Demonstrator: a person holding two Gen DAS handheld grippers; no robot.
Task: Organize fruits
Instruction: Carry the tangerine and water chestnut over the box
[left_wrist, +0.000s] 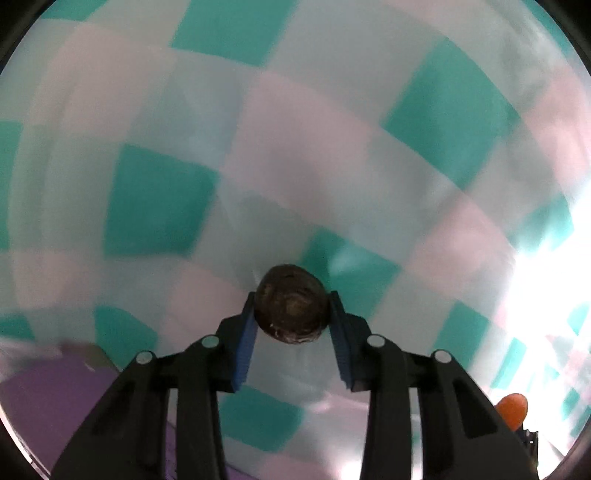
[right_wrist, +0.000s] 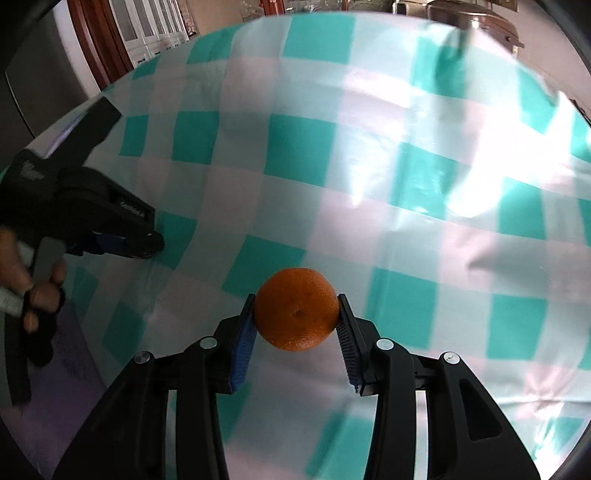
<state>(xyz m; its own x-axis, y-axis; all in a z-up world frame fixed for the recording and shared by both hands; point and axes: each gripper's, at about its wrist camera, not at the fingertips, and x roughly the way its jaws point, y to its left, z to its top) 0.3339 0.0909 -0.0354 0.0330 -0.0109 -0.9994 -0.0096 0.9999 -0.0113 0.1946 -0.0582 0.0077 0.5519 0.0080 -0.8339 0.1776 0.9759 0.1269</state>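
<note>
Above the checked tablecloth (left_wrist: 303, 155), with its teal, white and pale squares, the left gripper (left_wrist: 291, 308) is clamped on a dark brown fruit (left_wrist: 291, 304). Its round, rough skin sits between the blue pads (left_wrist: 246, 343), touching both, and it hangs clear of the cloth. What kind of fruit it is cannot be told. The cloth in this view is blurred. At the lower left edge of the view lies a purple surface (left_wrist: 55, 391), and at the lower right edge a bit of orange colour shows beside the gripper's black frame.

Over the near middle of the same tablecloth (right_wrist: 369, 166) the right gripper (right_wrist: 296, 314) is closed on an orange (right_wrist: 297, 308). The blue pads (right_wrist: 242, 345) press against its two sides, and the fruit is held off the cloth, with its dimpled end facing the camera.

At the left edge of the right wrist view the left gripper (right_wrist: 147, 243) reaches over the cloth, seen from the side, with a bare hand (right_wrist: 33, 291) gripping its handle. The dark fruit cannot be made out from this side. Beyond the far edge of the cloth stand a brown wooden frame (right_wrist: 96, 48) and a metal pot (right_wrist: 469, 18).
</note>
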